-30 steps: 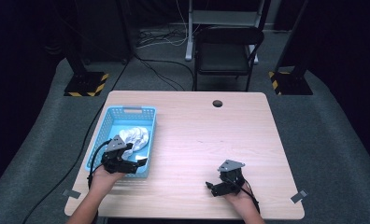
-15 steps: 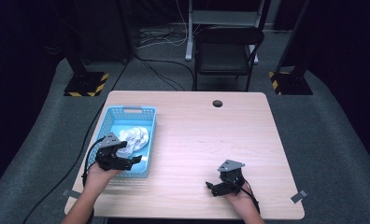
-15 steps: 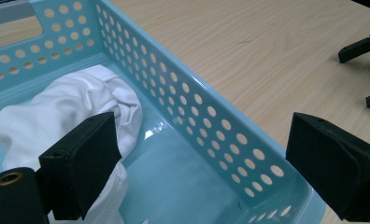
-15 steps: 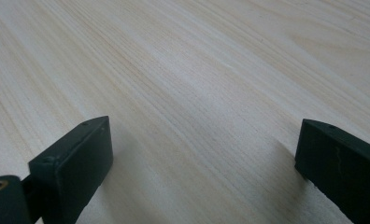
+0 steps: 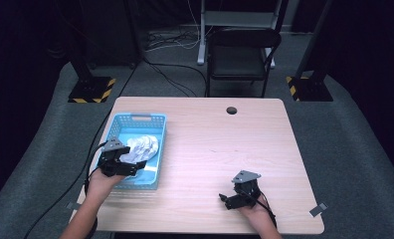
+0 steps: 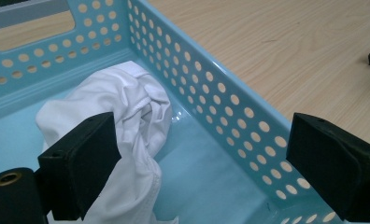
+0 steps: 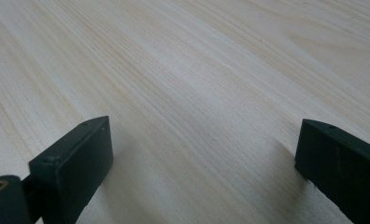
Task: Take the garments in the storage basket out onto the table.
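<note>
A blue basket [image 5: 155, 124] sits at the desk's [image 5: 264, 144] left side, with a crumpled white cloth [image 5: 141, 147] lying inside it. The left claw [image 5: 130, 167] hangs over the basket's near end, jaws spread wide; in the left gripper view the cloth [image 6: 127, 121] lies just beyond and partly behind 1 jaw, while the basket's dotted wall [image 6: 230, 116] runs between the 2 jaws. Well right of the basket, the right claw [image 5: 229, 200] rests low over bare desk [image 7: 197, 93], jaws wide, gripping nothing.

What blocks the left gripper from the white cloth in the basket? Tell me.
Nothing visible. The left gripper hangs over the blue basket with jaws open, and the white cloth lies just ahead, beside one jaw.
</note>
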### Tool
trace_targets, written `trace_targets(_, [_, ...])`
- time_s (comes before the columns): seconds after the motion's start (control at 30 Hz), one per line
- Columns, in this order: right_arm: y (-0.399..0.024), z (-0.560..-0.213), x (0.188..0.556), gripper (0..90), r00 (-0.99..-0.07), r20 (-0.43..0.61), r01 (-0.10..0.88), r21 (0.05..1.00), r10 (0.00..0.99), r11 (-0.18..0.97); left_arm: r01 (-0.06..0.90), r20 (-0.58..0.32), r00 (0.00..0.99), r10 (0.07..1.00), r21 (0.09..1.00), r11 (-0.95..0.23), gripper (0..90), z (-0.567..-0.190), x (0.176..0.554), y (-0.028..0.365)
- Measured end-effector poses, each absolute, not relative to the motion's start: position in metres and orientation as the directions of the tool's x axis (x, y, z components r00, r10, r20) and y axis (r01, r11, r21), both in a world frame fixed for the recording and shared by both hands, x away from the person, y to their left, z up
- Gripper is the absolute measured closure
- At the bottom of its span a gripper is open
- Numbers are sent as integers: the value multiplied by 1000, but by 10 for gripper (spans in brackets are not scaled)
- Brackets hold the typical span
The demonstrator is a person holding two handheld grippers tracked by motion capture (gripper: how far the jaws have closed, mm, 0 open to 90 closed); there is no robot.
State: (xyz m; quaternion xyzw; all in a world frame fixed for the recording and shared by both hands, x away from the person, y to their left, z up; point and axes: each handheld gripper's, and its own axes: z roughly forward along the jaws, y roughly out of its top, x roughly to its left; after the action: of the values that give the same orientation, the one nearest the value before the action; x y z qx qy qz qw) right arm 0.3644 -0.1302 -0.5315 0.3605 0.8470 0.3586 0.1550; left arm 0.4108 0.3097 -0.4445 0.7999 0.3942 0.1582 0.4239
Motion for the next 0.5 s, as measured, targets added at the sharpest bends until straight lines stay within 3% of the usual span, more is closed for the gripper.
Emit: trace_targets(0.5, [-130,-531,364,36,-692,-4,500,719,722,483,514,-72,623,779,788,-338,86,-443,424,315])
